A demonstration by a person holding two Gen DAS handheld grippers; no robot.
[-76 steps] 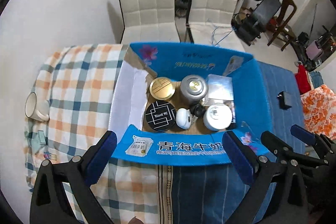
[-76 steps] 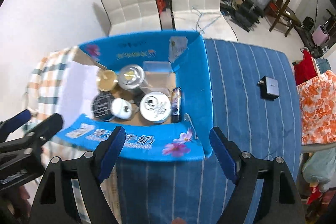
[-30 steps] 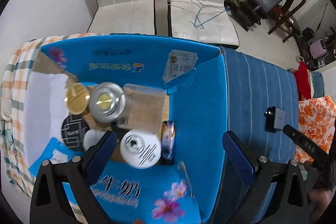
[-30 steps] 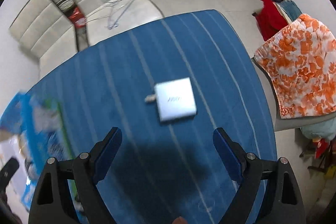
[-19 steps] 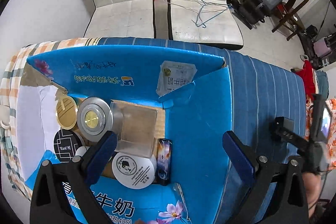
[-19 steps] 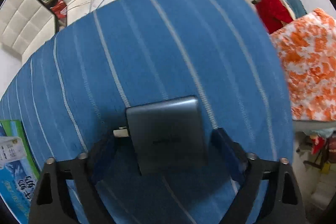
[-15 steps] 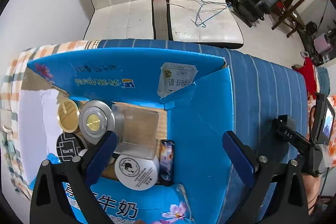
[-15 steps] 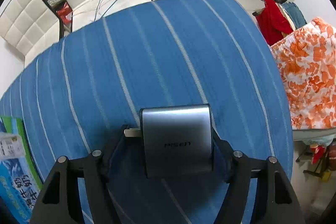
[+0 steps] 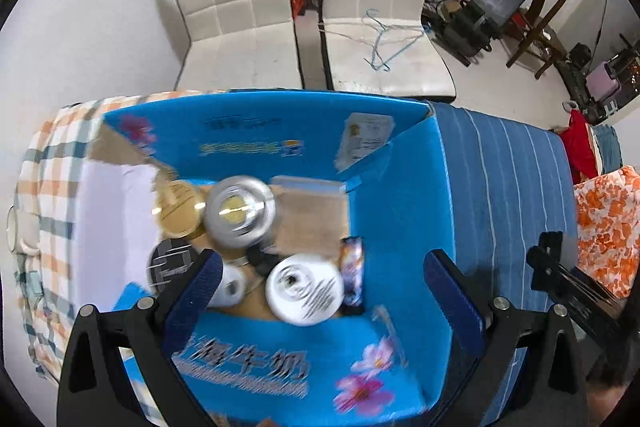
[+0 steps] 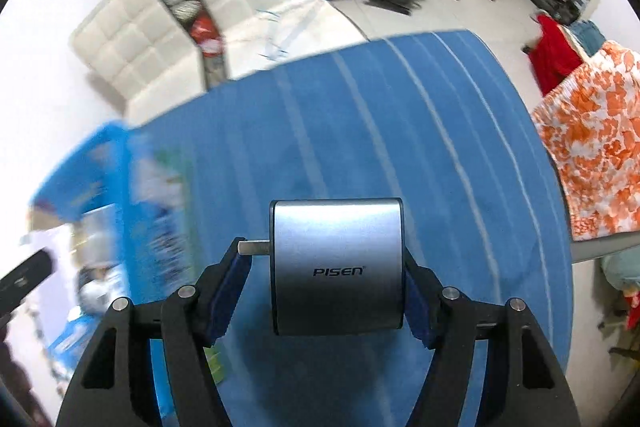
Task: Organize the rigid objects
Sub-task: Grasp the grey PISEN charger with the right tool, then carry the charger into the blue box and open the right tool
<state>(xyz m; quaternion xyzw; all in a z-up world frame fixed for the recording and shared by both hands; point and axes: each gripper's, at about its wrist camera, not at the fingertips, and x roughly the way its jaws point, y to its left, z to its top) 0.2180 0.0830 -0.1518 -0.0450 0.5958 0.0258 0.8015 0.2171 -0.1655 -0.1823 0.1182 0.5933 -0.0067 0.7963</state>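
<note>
My right gripper (image 10: 326, 287) is shut on a grey PISEN charger (image 10: 336, 263), held above the blue striped cloth (image 10: 360, 131); its metal prong (image 10: 252, 248) points left. The blue cardboard box (image 9: 396, 211) holds several tins and jars: a silver tin (image 9: 239, 211), a gold lid (image 9: 178, 209), a white jar (image 9: 304, 289), a black tin (image 9: 170, 265) and a slim dark case (image 9: 352, 269). My left gripper (image 9: 318, 285) hangs open above the box's near side, with nothing between its fingers. In the left wrist view, the right gripper (image 9: 560, 267) shows at the right edge.
Beyond the table stand two white padded chairs (image 9: 308, 11), with exercise gear (image 9: 480, 15) at the back right. An orange floral cloth (image 10: 596, 147) lies right of the table. A checked cloth (image 9: 44, 187) covers the table's left part, with a white cup (image 9: 14, 229) at its edge.
My right gripper came down around the charger, shut on it and lifted it, swinging left toward the box. My left gripper has shifted slightly over the box and stayed open.
</note>
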